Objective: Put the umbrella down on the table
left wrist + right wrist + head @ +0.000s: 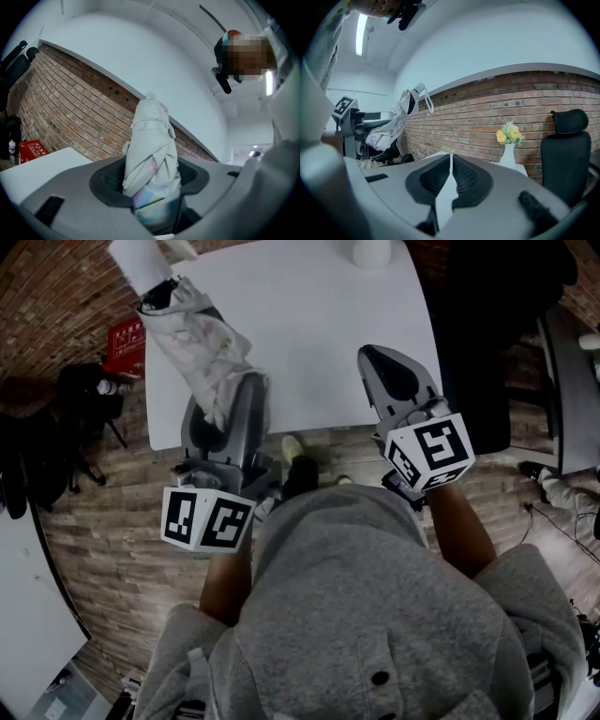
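A folded umbrella (197,334), pale grey with pastel patches, sticks up and to the left out of my left gripper (228,399), which is shut on its lower part at the near left edge of the white table (309,315). In the left gripper view both pads press on the umbrella (152,150), whose tip points up towards the brick wall. My right gripper (380,357) hovers over the table's near edge; its jaws meet at the tips with nothing between them (450,159). The right gripper view also shows the umbrella (393,124), off to the left.
A white vase of yellow flowers (507,150) stands at the table's far side. A black office chair (567,150) is to the right of the table. A red box (125,338) and dark bags lie on the wood floor at left.
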### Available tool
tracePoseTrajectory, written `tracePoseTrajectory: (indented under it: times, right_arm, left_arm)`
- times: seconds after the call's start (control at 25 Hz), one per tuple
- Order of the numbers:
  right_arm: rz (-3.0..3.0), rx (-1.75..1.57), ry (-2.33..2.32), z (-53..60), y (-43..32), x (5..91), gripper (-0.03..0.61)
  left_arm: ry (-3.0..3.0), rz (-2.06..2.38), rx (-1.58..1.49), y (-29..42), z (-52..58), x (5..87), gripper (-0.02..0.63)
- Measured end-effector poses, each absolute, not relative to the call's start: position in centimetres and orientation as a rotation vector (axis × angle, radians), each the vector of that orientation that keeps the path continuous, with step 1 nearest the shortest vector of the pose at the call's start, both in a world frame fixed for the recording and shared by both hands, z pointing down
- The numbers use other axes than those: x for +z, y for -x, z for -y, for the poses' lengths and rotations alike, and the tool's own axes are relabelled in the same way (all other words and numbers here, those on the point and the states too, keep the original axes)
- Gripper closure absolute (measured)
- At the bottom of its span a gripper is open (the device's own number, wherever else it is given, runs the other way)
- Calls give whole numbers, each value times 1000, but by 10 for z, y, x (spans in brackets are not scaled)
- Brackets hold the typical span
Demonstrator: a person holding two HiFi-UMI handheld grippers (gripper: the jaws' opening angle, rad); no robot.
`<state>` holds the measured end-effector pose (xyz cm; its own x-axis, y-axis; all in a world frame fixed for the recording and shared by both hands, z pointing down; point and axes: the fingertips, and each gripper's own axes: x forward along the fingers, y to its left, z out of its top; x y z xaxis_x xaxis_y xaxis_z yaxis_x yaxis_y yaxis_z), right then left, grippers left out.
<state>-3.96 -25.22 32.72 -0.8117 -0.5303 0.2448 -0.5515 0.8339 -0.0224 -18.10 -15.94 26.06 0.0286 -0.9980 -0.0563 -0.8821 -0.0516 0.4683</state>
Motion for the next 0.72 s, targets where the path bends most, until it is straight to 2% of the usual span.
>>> tracePoseTrajectory:
  times: [0.72]
  right_arm:
    - [2765, 132, -891, 276, 87, 324, 546]
  left_arm:
    - [-2025, 1882, -523, 233, 183, 269, 356]
